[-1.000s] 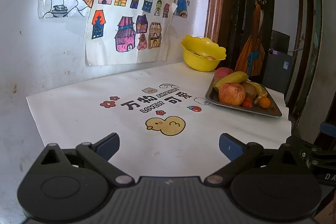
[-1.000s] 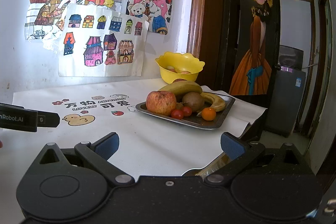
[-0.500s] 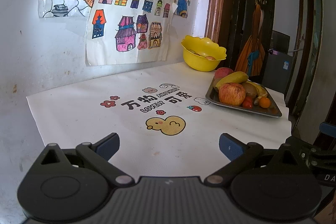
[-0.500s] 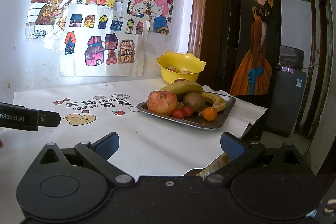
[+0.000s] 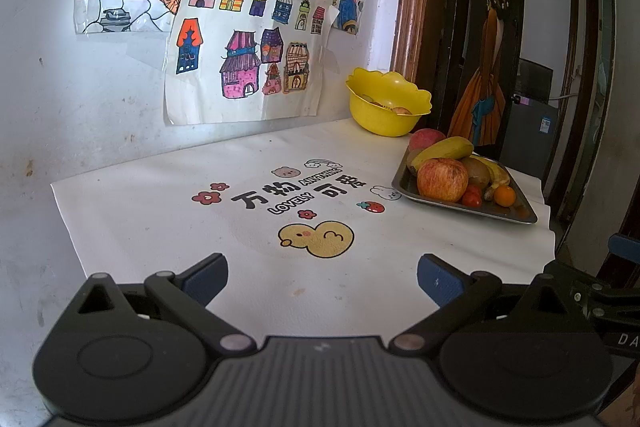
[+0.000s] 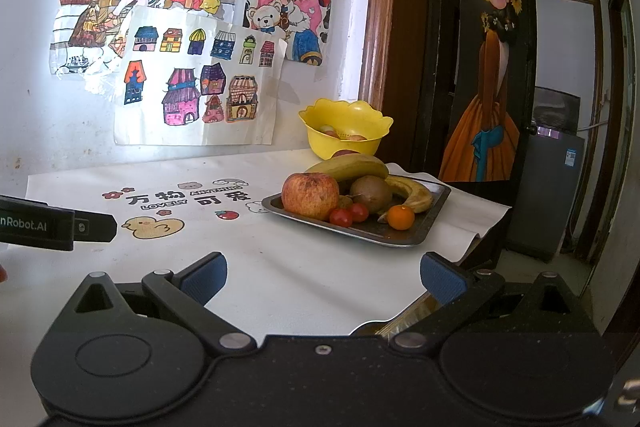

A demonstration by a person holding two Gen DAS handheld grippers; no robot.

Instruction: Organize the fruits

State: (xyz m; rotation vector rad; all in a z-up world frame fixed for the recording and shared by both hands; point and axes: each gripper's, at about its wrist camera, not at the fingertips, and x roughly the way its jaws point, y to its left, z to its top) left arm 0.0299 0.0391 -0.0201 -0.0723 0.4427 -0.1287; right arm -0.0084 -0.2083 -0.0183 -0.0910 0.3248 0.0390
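A metal tray on the white table mat holds a red apple, bananas, a kiwi, cherry tomatoes and a small orange. A yellow bowl with some fruit stands behind it by the wall. My right gripper is open and empty, well short of the tray. My left gripper is open and empty, over the mat to the tray's left.
The wall with paper drawings bounds the table at the back. The mat's right edge hangs by a dark door. The left gripper's body shows at the far left of the right wrist view.
The right gripper has drifted slightly left and closer to the tray. The left gripper has hardly moved.
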